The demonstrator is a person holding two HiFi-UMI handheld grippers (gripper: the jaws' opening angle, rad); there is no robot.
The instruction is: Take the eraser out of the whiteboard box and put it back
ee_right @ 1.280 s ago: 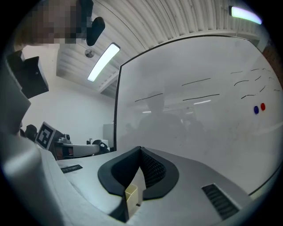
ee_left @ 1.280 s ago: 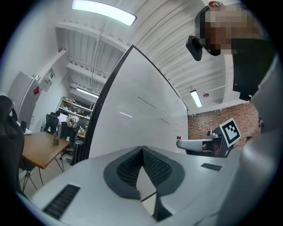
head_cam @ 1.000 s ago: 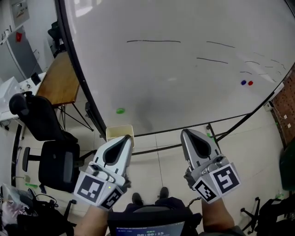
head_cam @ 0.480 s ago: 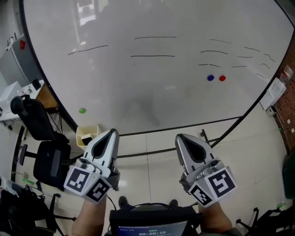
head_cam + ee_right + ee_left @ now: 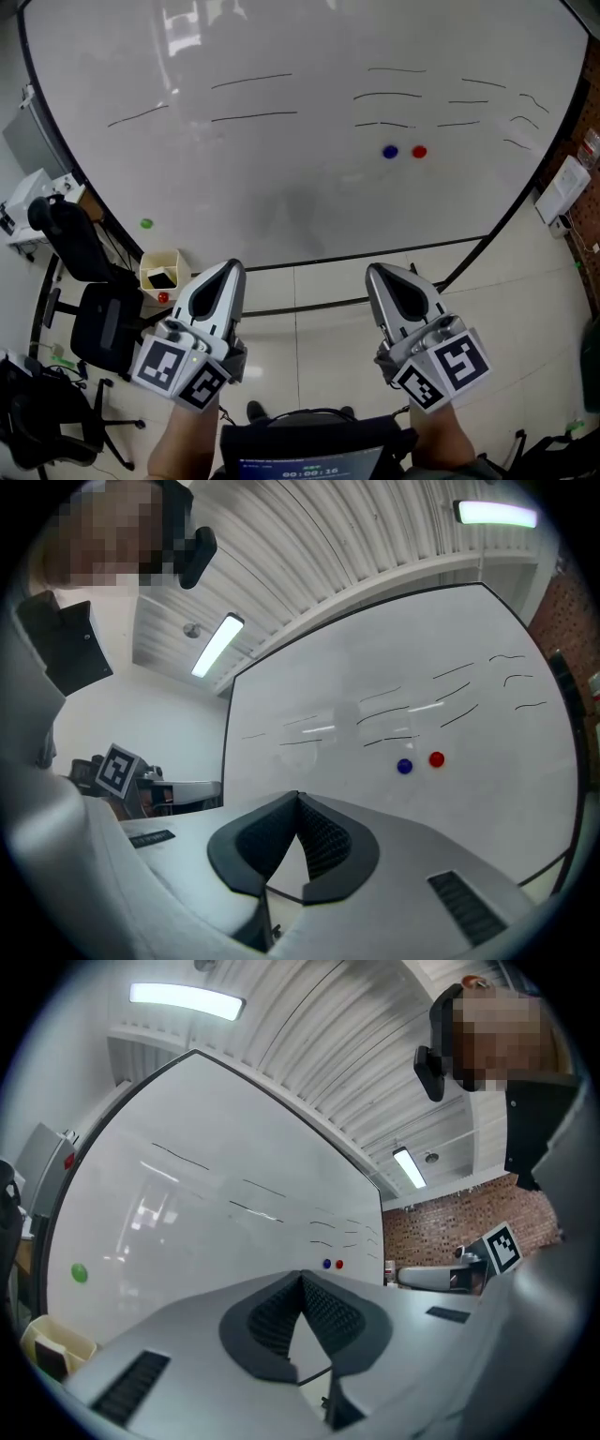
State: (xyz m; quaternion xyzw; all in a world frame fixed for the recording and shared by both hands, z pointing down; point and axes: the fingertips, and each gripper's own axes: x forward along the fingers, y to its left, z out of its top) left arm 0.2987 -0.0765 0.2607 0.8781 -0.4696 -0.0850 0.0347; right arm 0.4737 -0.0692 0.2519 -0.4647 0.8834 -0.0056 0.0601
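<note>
So, both grippers sit low in the frame, side by side and well apart, pointing up at the whiteboard (image 5: pixel 309 187). The left gripper (image 5: pixel 232 268) has its jaws pressed together at the tips with nothing in them, and it's the same for the right gripper (image 5: pixel 379 273).

The box (image 5: pixel 174 259) is a small cream one by the board's lower left edge, up and left of the left gripper's tip and not touching it. A dark block (image 5: pixel 161 278) sits inside; I can't say for sure it's the eraser. There's a small red thing (image 5: pixel 163 297) just below the box.

A black office chair (image 5: pixel 105 330) stands right beside the box at the lower left of the frame.

On the board there's a green magnet (image 5: pixel 146 223) above the box. A blue magnet (image 5: pixel 390 151) and a red magnet (image 5: pixel 419 150) sit side by side, right of centre. Thin pen lines (image 5: pixel 253 116) run across the top.
</note>
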